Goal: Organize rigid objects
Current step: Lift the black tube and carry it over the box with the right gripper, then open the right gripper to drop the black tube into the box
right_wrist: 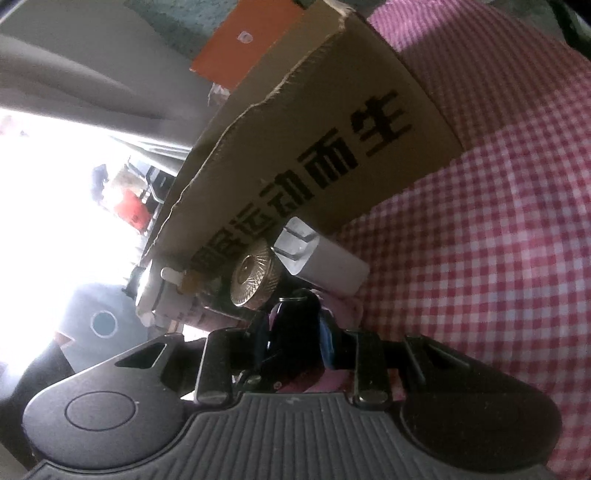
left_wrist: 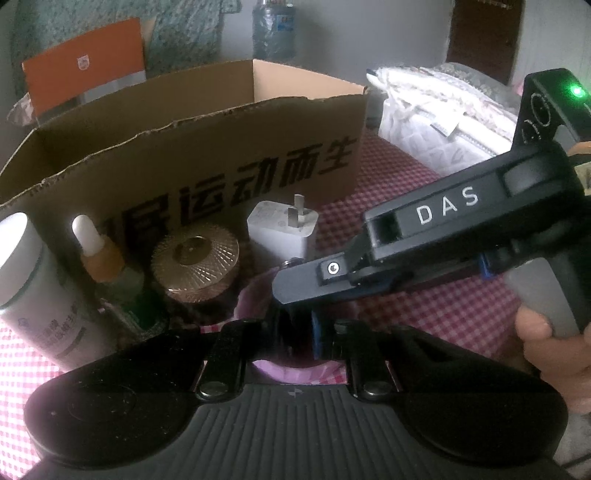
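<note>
Ahead of my left gripper (left_wrist: 295, 325), whose jaws I cannot make out, stand tube (left_wrist: 33, 291), dropper (left_wrist: 103, 262), gold jar (left_wrist: 195, 266) and charger (left_wrist: 282, 229) before the box (left_wrist: 207, 155). My right gripper (right_wrist: 295, 332) seems closed on something dark beside the jar (right_wrist: 253, 277).

Red-and-white checked cloth (left_wrist: 424, 317) covered surface under everything. Orange carton (left_wrist: 83, 64) with small pale logo stood behind, upright, at far left in left wrist view; same carton (right_wrist: 243, 40) showed tilted in right wrist view. Clear plastic water bottle (left_wrist: 273, 27) with blue label stood further back, centre. White quilted fabric bundle (left_wrist: 436, 118) lay at right on cloth. Teal patterned fabric (left_wrist: 177, 37) hung behind carton. Dark brown door (left_wrist: 484, 33) was at far right. Bright window glare (right_wrist: 55, 206) washed out left of right wrist view.
</note>
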A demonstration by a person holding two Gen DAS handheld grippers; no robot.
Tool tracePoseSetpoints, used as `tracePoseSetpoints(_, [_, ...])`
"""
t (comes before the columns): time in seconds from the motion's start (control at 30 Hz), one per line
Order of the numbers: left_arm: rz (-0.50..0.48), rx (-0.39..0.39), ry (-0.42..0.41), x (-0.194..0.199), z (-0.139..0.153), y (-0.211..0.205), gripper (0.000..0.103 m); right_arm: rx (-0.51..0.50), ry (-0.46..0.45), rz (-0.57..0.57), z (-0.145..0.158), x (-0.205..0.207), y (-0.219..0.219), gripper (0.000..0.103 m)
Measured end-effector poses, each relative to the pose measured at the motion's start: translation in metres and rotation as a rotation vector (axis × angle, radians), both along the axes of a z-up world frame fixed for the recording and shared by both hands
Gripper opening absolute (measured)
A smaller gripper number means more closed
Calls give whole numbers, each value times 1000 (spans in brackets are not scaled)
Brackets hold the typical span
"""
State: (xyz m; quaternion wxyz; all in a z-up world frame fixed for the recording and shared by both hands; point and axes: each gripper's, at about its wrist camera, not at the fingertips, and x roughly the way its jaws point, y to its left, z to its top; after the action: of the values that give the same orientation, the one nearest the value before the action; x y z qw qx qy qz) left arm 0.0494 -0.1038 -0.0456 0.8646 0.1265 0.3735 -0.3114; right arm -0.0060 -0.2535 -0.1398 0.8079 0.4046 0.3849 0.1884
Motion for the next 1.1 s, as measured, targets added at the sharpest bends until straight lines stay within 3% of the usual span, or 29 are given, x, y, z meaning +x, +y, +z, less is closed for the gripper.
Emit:
tracePoseSetpoints(0.33, [4, -23, -67, -21, 28, 10, 15, -4, -59, -4, 28, -20, -1, 30])
tracePoseSetpoints(0.53, [51, -67, -179, -26, 71, 26, 15, -51, -178, 33, 81, -17, 12, 30])
tracePoseSetpoints(0.7, [138, -114, -244, -2, 110, 39, 15, -117, -306, 93, 132, 13, 24, 30])
tracePoseSetpoints(0.9, [263, -147, -168, 58, 128, 53, 15, -149, -297, 189, 163, 85, 41, 30])
tracePoseSetpoints(1.1, [336, -119, 9, 127, 105, 61, 15, -135, -117, 274, 143, 163, 58, 31])
